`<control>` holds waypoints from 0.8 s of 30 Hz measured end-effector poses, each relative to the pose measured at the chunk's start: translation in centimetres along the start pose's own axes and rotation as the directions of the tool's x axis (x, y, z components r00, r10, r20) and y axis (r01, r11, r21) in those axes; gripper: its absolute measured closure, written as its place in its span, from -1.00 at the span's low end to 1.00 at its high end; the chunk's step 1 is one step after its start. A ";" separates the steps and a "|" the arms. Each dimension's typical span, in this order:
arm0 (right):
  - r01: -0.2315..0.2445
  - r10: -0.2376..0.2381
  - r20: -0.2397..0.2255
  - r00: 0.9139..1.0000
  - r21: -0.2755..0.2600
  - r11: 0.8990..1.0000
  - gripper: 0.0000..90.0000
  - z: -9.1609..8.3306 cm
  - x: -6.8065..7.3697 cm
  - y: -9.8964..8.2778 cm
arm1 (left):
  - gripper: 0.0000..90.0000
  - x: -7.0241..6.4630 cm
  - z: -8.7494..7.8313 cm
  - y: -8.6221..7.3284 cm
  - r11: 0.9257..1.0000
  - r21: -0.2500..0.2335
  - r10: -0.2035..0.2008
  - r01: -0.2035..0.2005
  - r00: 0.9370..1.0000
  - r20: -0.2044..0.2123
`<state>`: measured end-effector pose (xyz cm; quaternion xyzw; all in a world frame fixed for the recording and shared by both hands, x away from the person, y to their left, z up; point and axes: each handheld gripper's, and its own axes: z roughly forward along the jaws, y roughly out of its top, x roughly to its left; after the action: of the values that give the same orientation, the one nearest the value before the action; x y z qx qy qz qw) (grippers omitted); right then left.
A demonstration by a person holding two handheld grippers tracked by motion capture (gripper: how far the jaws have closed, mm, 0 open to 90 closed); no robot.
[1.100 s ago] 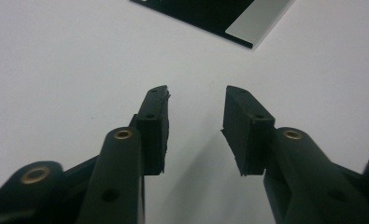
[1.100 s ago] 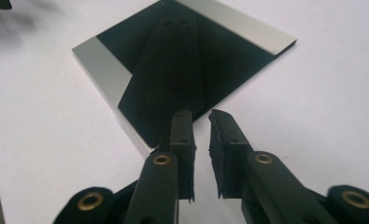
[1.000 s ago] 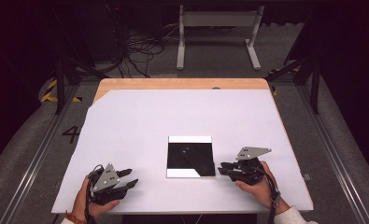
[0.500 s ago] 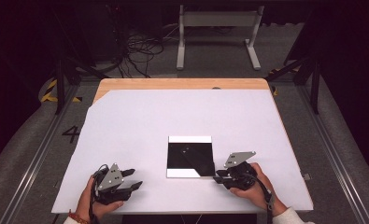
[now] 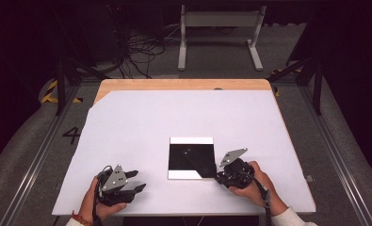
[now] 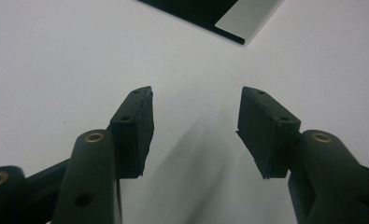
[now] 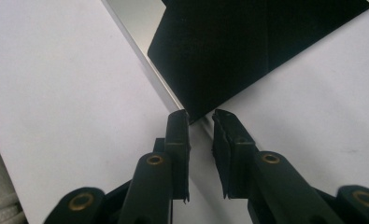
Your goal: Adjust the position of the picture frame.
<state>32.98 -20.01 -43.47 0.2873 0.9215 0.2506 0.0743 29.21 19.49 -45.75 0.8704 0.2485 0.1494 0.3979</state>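
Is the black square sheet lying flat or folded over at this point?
Partly folded: the black square sheet shows a dark flap turned diagonally across its surface, white strips exposed along two edges. Right gripper at its corner.

Right gripper (image 7: 201,116) fingers stand narrowly apart, closing, at the corner of the black sheet (image 7: 229,51) on the white counter (image 7: 56,93).

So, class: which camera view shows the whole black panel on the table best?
The high view: the panel lies complete there, square, with pale strips along its far and near edges. The right gripper view gives a close corner at its fingers, nearly touching. The left gripper view catches one far corner.
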 end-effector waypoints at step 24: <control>-0.014 0.014 -0.034 0.999 -0.017 1.000 0.74 0.1 -0.3 0.1 | 0.01 0.0 0.4 0.1 1.000 0.014 0.005 -0.005 1.000 0.018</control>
<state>33.33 -20.05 -43.49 0.2887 0.9184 0.2639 0.0594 29.44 19.17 -45.96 0.8750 0.2439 0.1408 0.3938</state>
